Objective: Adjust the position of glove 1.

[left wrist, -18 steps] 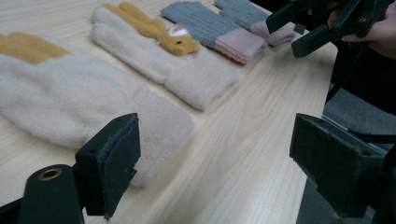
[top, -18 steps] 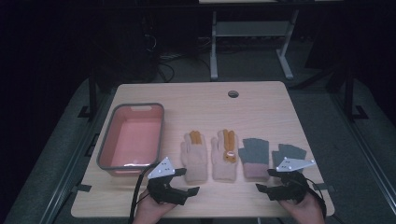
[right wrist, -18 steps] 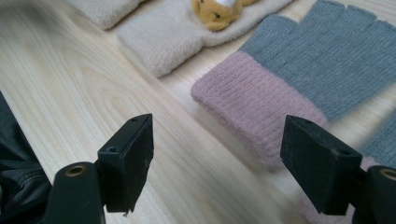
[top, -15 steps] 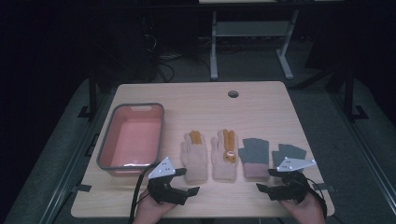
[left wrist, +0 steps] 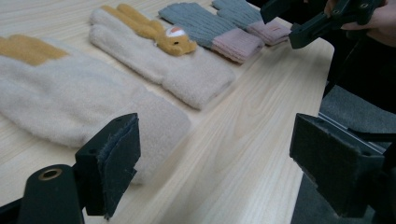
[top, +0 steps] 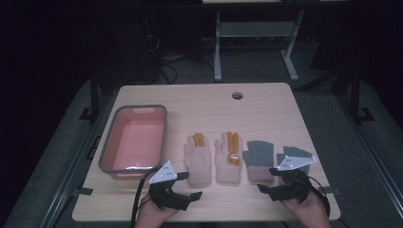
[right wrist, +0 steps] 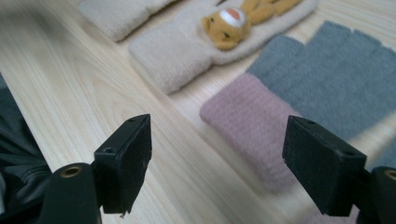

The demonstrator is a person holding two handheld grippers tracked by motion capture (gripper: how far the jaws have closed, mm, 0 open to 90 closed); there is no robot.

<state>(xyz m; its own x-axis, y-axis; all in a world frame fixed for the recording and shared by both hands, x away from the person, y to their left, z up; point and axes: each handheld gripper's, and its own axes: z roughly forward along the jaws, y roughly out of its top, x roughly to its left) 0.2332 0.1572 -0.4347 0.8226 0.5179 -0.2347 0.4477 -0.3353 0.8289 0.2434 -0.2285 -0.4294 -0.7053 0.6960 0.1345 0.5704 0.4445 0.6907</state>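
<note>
Along the near edge of the table [top: 266, 102], four gloves are lying in a row, cuffs toward the person: a plain cream glove [top: 198, 158], a cream glove with a bear [top: 228, 157], then a grey glove with a pink cuff [top: 259, 160] and a second grey glove [top: 295, 153] nearest the right edge. A pink basin [top: 134, 140] with a grey rim is sitting by the left edge, apart from the gloves.

What could be going wrong from here, as a judgement: the gloves are lying close together, so jaws coming down wide could be catching two cuffs at once, or dragging a soft cuff across the wood and bunching it instead of lifting it. A shallow pinch on the fluffy knit could also be slipping off on the way to the basin (if that is where they are going).

The left gripper [top: 191, 194] is hovering off the near edge just short of the plain cream glove's cuff, its jaws spread wide and gripping nothing; in the left gripper view [left wrist: 215, 154] the cuff is lying just past the left pad. The right gripper [top: 266, 189] is likewise standing spread and empty, and in its own view [right wrist: 217, 156] the pink cuff is lying between and beyond the pads, untouched.
</note>
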